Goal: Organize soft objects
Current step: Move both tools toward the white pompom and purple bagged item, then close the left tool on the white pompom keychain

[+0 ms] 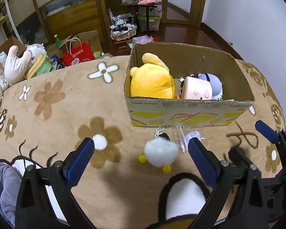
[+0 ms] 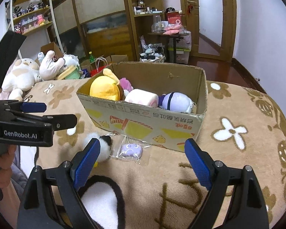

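Left tool [image 1: 141, 148] gaping wide, holding nothing, hovering over white pompom toy [image 1: 160, 152] lying just before cardboard box [image 1: 181, 112].

Risk: fluff slipping, ball chain snagging.

Right tool [image 2: 143, 152] also spread wide, gripping nothing; bagged purple plush [image 2: 131, 149] lying beside pompom, nearer box.

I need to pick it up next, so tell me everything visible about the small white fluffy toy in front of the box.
The white fluffy toy is a small, round pom-pom-like plush with long pale fur, two yellow pom-pom feet, a black patch and a bead chain. It lies on the flowered blanket, just before the cardboard box, beside a bagged purple charm. Neither gripper touches it.
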